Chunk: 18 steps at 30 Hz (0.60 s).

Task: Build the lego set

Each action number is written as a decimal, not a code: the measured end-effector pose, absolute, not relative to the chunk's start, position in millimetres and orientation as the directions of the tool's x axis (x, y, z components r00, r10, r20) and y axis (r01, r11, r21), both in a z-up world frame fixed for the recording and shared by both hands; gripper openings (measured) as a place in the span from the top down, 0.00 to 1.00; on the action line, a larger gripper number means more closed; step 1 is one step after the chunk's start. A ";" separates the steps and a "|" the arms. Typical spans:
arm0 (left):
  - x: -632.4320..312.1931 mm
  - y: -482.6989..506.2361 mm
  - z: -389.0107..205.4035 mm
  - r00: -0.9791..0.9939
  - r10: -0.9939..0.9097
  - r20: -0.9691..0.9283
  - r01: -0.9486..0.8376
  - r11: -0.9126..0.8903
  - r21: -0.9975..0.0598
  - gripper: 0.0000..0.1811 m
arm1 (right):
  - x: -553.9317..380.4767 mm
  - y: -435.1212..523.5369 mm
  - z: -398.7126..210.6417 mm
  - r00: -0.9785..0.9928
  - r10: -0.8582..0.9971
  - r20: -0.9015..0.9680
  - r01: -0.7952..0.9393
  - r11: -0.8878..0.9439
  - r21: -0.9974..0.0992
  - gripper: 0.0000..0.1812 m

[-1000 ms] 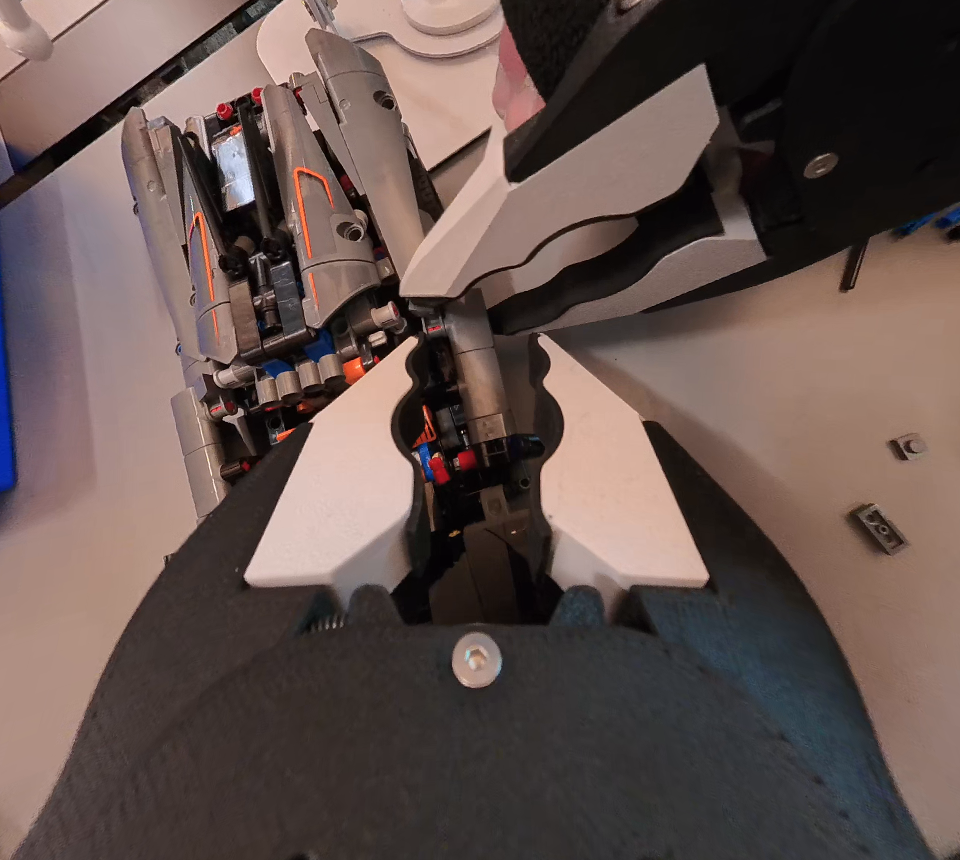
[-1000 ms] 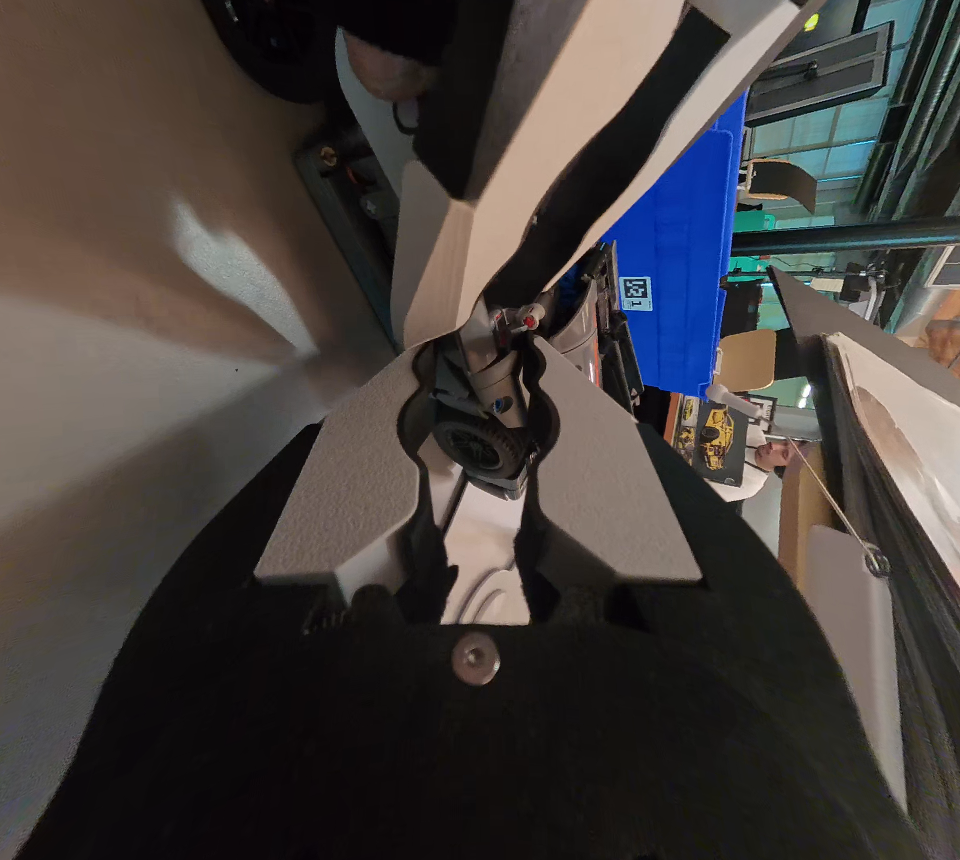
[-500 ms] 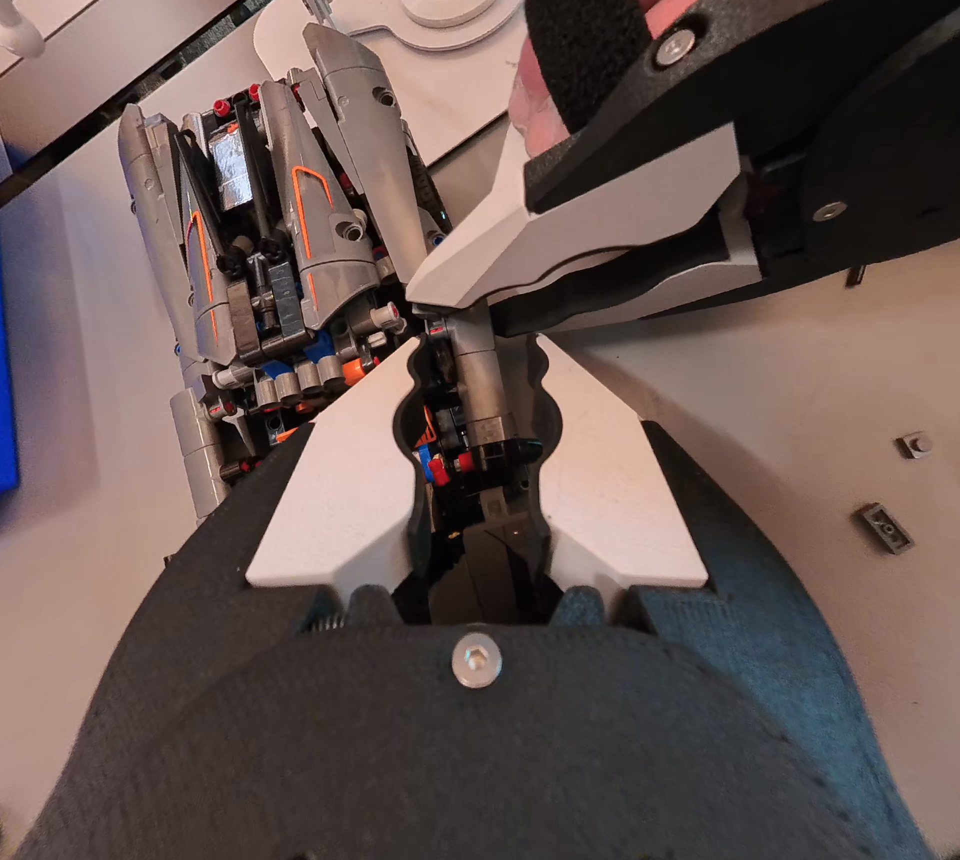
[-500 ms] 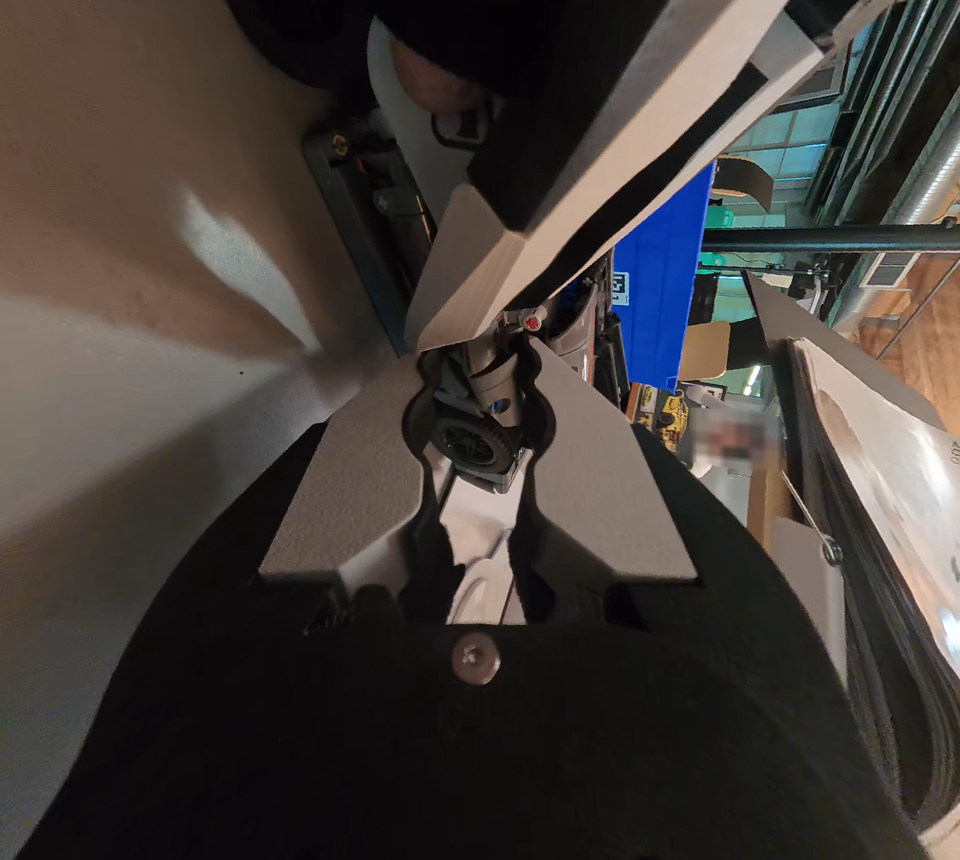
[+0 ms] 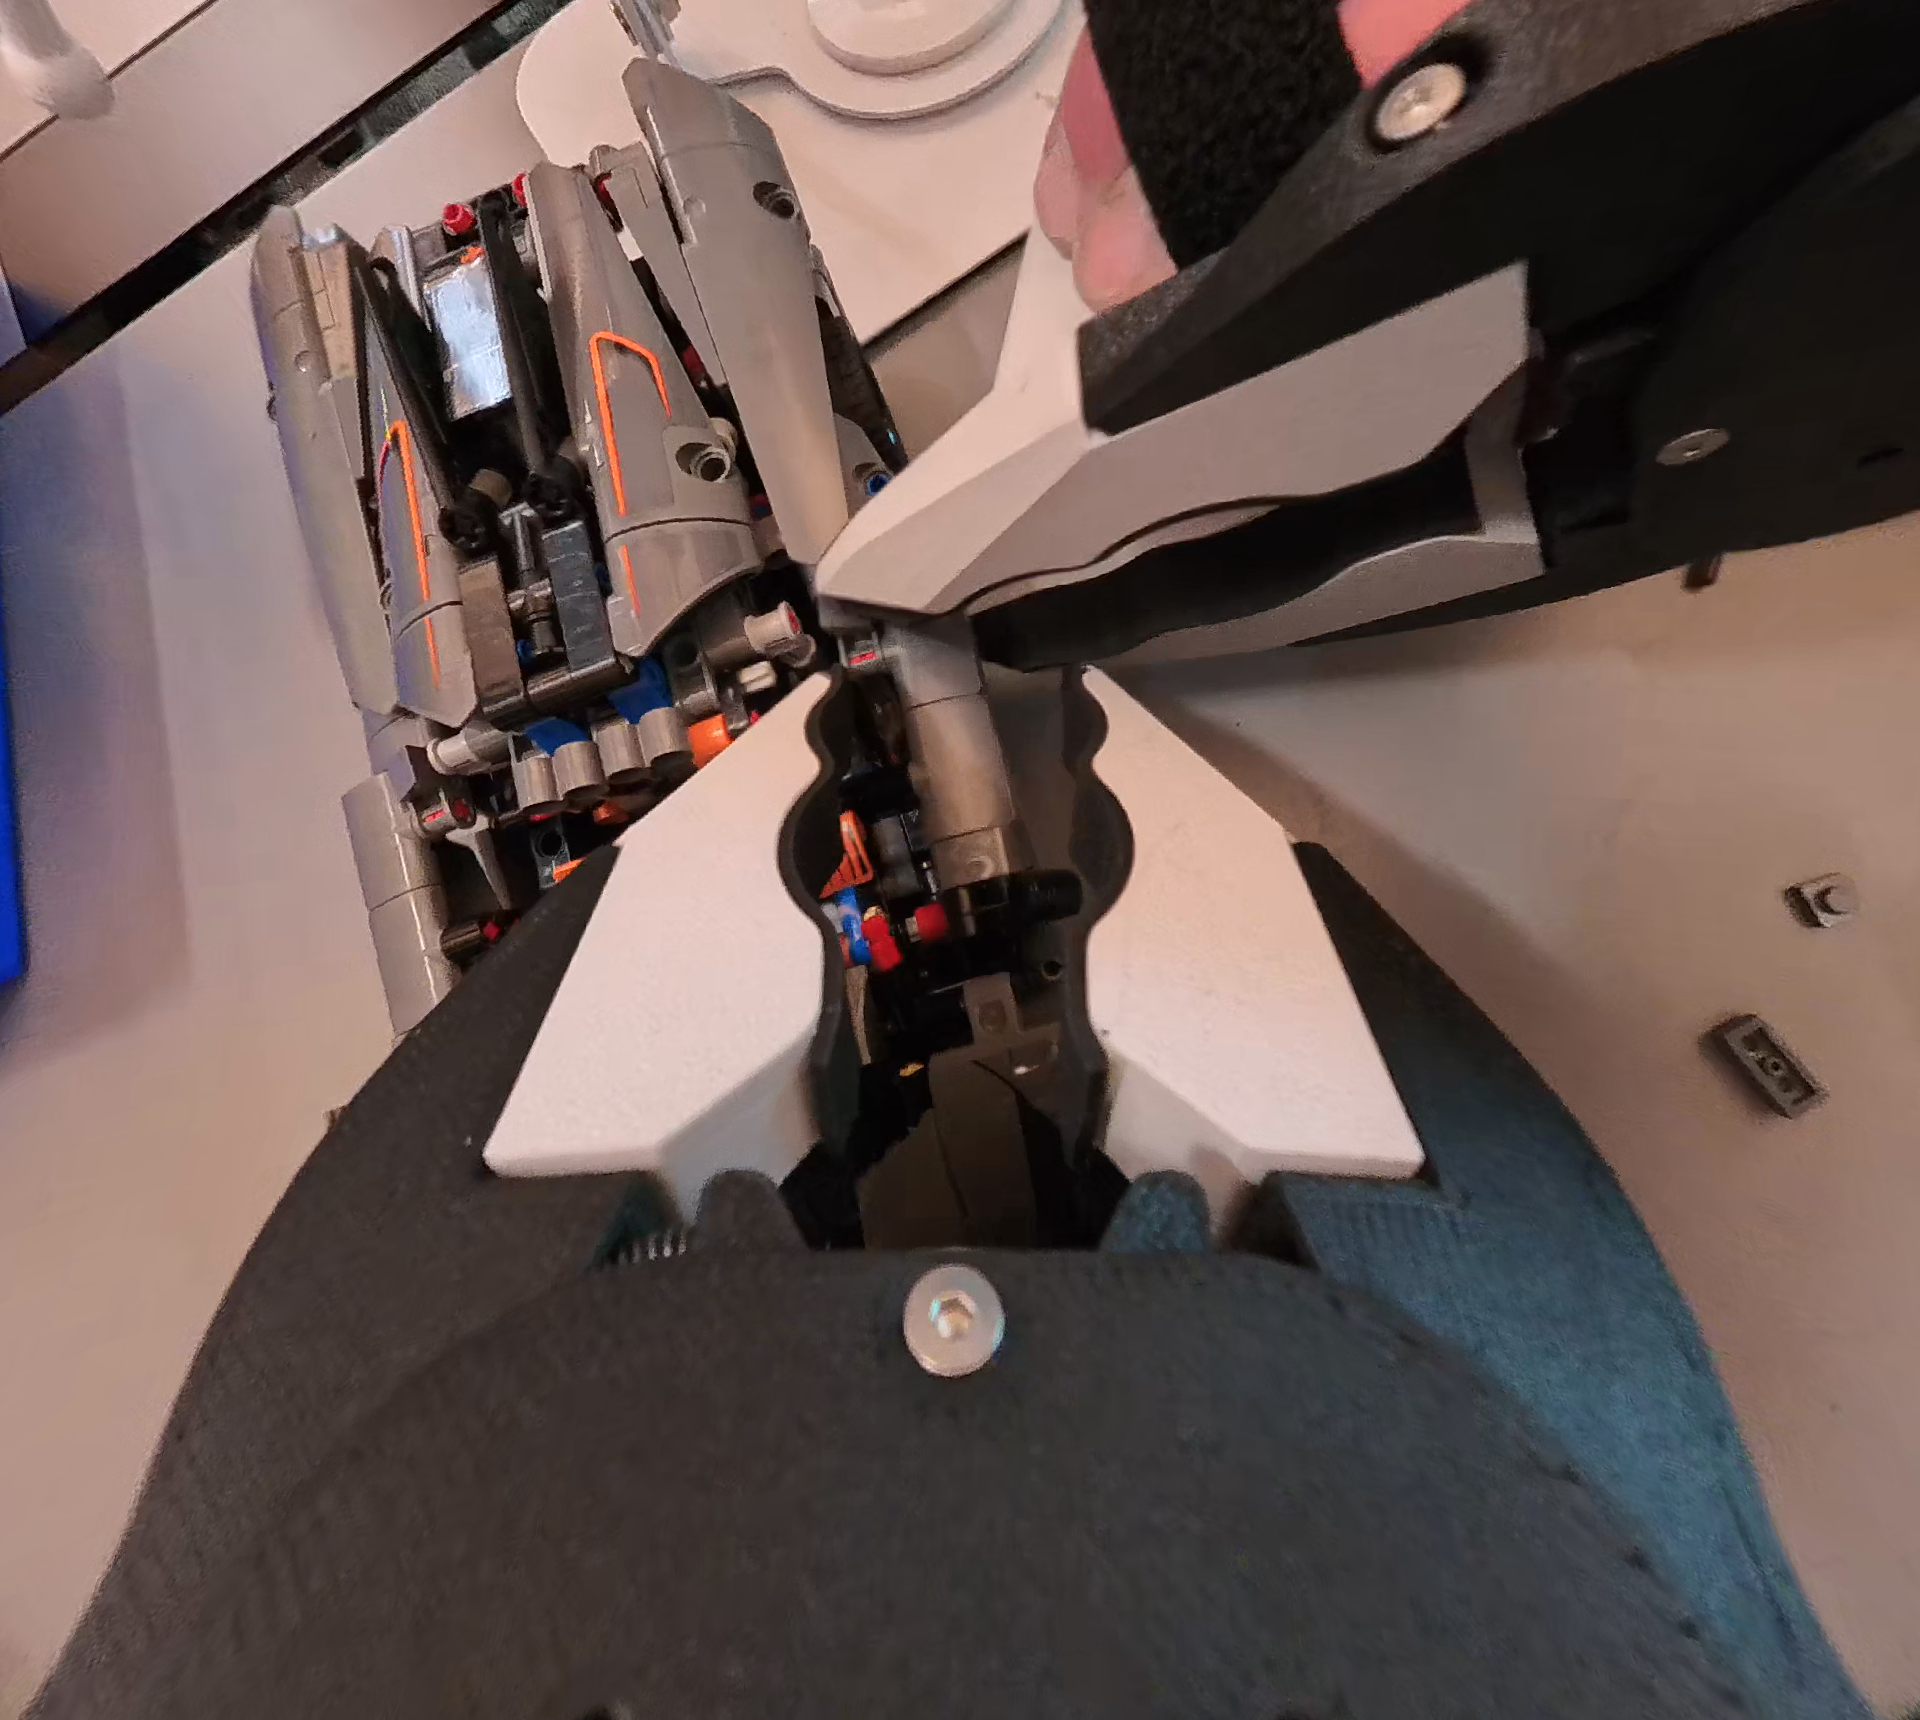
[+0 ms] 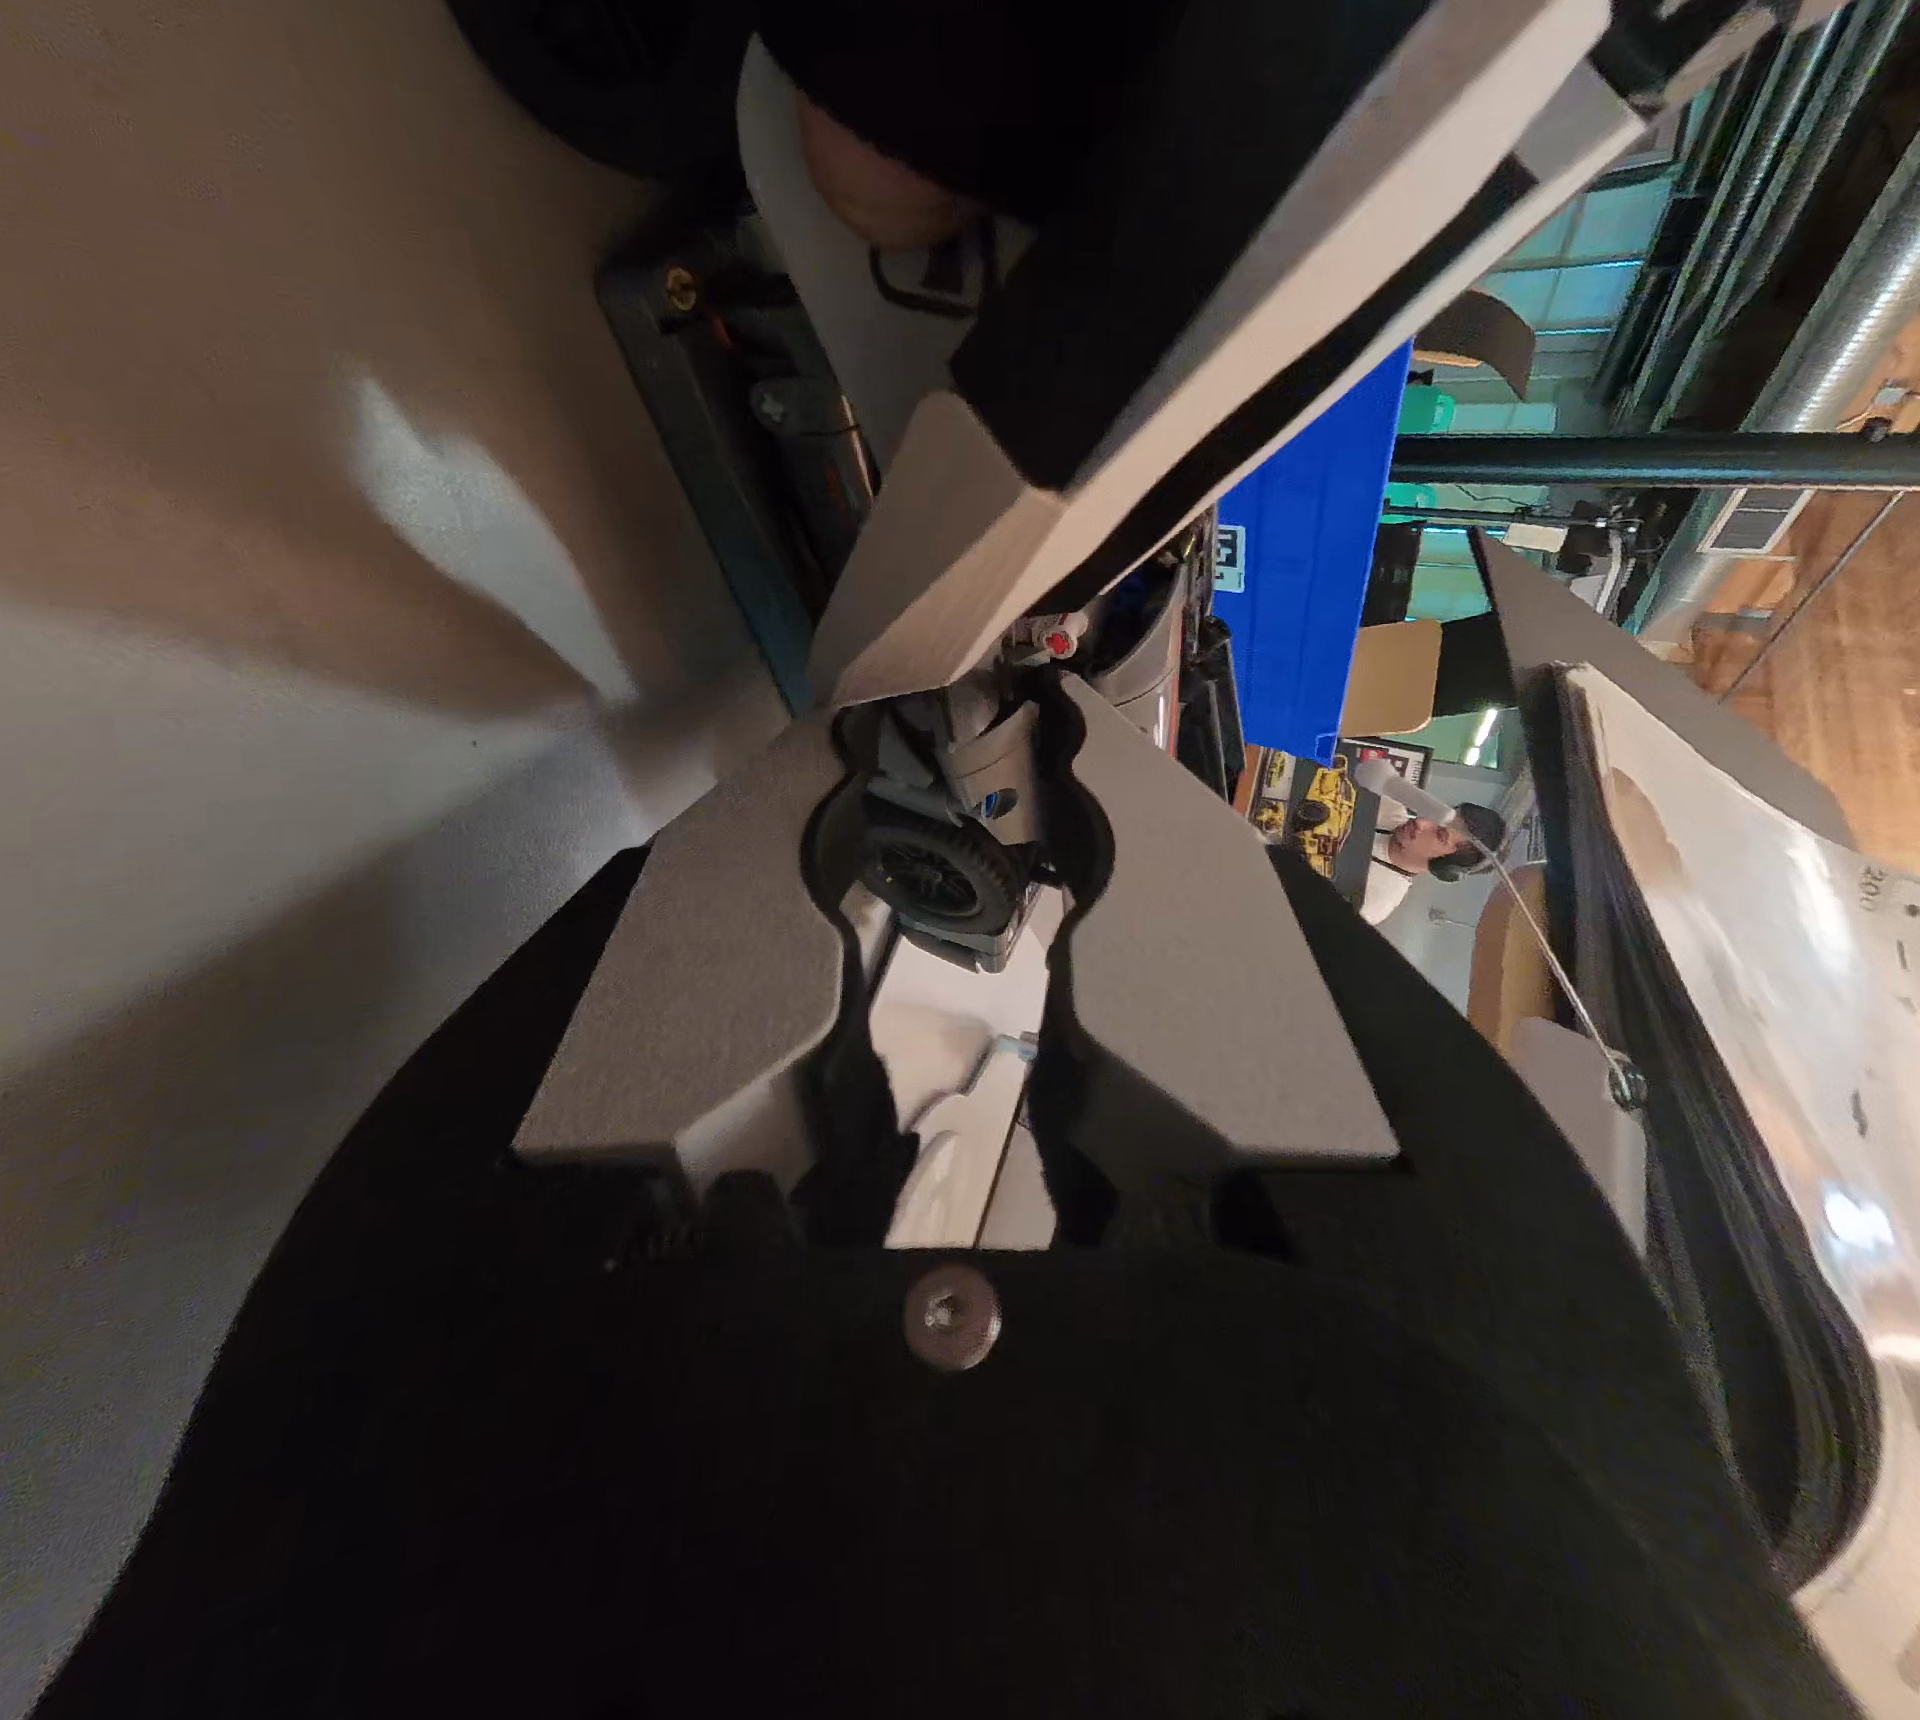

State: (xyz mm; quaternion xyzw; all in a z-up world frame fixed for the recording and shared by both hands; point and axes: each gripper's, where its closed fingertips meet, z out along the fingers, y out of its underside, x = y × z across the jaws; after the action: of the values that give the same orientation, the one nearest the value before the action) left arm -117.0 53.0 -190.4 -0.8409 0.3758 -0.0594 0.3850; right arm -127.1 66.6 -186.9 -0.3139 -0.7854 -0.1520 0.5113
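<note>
Lego model (image 5: 582, 507), grey with orange lines: pinched at its near end by left tongs (image 5: 956, 704); right tongs (image 5: 904, 600) clamped the same part from the right. Two loose grey bricks (image 5: 1766, 1068) appeared right of left tongs, left view only. Right view alone showed a black wheel (image 6: 935, 881) between right tongs (image 6: 951, 714); contact points hidden.

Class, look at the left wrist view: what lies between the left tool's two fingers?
In the left wrist view, part of the grey lego model fills the gap of the left tool: a grey cylinder piece above black, red and blue pins.
</note>
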 end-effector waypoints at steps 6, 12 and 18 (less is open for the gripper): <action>-117.8 50.8 -188.6 0.715 -0.684 -0.145 -0.561 -0.437 -0.703 0.76 | -117.7 66.8 -178.2 -0.282 0.382 0.880 0.643 0.756 -0.122 0.83; -118.9 49.8 -185.9 0.721 -0.674 -0.161 -0.565 -0.436 -0.700 0.79 | -108.6 71.4 -184.1 -0.294 0.448 0.844 0.671 0.726 -0.152 0.90; -121.1 50.5 -184.2 0.730 -0.656 -0.195 -0.573 -0.430 -0.698 0.84 | -113.6 66.2 -183.5 -0.272 0.484 0.832 0.659 0.724 -0.205 0.92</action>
State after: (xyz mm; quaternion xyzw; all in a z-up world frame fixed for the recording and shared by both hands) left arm -121.1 50.5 -184.2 -0.8438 0.3639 -0.0532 0.3908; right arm -113.6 66.2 -183.5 -0.3605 -0.7924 -0.0906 0.4836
